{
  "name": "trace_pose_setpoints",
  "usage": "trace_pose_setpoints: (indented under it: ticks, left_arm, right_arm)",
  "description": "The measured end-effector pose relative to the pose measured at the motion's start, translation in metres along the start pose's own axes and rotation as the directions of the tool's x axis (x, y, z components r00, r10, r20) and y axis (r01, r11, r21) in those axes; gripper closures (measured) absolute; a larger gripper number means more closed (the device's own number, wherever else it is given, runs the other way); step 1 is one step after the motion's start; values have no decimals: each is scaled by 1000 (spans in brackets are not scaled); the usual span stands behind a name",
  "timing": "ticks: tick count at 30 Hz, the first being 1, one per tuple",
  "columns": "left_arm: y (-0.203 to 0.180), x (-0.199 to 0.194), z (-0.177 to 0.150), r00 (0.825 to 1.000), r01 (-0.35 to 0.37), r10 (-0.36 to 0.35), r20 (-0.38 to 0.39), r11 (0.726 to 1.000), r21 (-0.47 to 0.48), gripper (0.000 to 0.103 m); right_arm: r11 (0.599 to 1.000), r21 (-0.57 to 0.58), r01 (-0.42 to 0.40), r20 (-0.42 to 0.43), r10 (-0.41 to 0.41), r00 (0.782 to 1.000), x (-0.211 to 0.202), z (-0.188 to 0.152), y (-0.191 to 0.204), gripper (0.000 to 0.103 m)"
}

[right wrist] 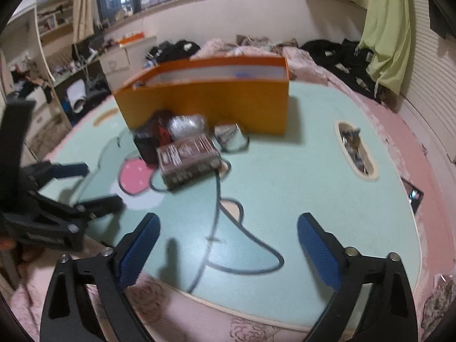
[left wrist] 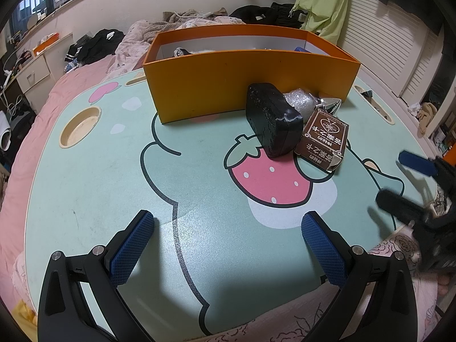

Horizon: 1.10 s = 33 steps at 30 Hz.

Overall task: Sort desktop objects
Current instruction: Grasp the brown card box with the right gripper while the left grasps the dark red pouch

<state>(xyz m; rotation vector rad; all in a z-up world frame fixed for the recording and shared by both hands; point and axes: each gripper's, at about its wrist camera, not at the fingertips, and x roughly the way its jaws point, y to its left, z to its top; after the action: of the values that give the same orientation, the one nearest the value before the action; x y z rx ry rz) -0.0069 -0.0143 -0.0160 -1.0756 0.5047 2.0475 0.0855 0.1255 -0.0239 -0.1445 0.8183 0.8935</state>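
The bench (left wrist: 94, 188) is pale mint green, with dark outline drawings and a pink strawberry picture (left wrist: 268, 179) that has white dots and a green leaf top. Near its far left corner there is a pink heart shape (left wrist: 102, 92) and a cream round recess (left wrist: 81, 126). The open box (left wrist: 245, 91) is orange outside and white inside. The case (left wrist: 273, 122) before it is black with a pale scuff mark. The card box (left wrist: 322, 139) is brown with white ornament and white characters. The wrapped bundle (left wrist: 299, 102) is clear and silvery. The left tool (left wrist: 228, 239) and the right tool (right wrist: 228, 242) are black with blue textured pads. The bed cover (left wrist: 31, 131) is pink, and the hanging cloth (left wrist: 322, 2) is light green.
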Motion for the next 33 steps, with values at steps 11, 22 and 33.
trace_pose_setpoints:
  ticks: [11,22,33]
  left_arm:
    - [0,0,0,1000,0,0,0,1000,-1,0]
    - [1,-3,1,1000,8,-8,6,1000,-4,0]
    - [-14,-18,32,992,37,-43,118,998,57,10]
  right_arm:
    - [989,-131,-68,-118,52,992,55,50,44,7]
    - [975,-182,-124,-83,111,990,49,31,48,45]
    - [990,-4,-139,96,139,986,-2,1,8,45]
